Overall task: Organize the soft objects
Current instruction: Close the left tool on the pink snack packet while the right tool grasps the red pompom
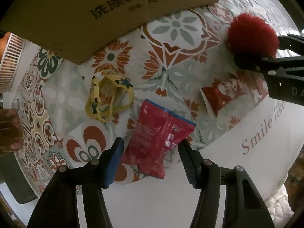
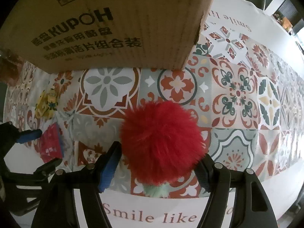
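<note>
Looking down along the left gripper [image 1: 150, 142] at a patterned tablecloth [image 1: 171, 199]. At 12 o'clock in both views, a closed-looking wall of a cardboard box [image 1: 76, 19] with printed lettering; cannot tell what is inside, since only the outer sides show. Nothing of the soft things seen in it; all spread on the cloth outside.

At 6 o'clock in the left view, between the left gripper's two fingers, a red snack packet [image 1: 157, 136] lying flat on the cloth. Jaws partly spread, both pads right at the packet's edges; cannot tell whether pressing or just touching. Just toward 10 o'clock of the packet, a yellow cartoon-printed strap [image 1: 108, 95], coiled loosely and apart from the box. Toward 3 o'clock, a small red sachet [image 1: 222, 95], well clear of the packet.

Down the right gripper [image 2: 159, 152], pinching a red pom-pom [image 2: 161, 136], fur bulging against both pads, with a pale green tuft [image 2: 155, 190] hanging at its 6 o'clock. Held in front of the box, near its right-hand corner, not inside it.
</note>
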Demonstrator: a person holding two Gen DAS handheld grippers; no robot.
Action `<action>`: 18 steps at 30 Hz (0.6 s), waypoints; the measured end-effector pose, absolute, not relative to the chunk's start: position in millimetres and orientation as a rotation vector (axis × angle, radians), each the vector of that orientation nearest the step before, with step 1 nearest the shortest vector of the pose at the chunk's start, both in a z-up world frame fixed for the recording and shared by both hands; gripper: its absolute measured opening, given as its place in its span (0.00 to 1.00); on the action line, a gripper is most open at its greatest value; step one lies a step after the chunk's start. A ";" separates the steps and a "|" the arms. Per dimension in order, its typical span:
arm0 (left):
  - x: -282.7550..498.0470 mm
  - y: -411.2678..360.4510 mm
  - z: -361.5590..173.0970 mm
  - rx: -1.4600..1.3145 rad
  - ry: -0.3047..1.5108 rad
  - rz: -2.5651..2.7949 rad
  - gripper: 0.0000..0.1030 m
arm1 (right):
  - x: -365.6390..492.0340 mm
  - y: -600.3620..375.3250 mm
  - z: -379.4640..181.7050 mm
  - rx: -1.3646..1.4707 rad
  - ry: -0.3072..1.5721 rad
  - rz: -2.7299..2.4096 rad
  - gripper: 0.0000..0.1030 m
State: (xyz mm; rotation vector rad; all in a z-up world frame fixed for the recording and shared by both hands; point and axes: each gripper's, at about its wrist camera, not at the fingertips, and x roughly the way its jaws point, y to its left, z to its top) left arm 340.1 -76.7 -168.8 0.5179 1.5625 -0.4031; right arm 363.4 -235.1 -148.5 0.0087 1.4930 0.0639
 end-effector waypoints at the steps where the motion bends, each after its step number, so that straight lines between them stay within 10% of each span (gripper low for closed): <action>1: 342.2 -77.7 -169.9 0.514 1.563 -0.402 0.57 | 364.6 -234.6 -149.0 0.011 1.493 0.063 0.70; 18: 332.8 -44.9 -170.5 0.316 1.461 -0.336 0.36 | 343.8 -237.2 -139.2 0.059 1.405 0.065 0.35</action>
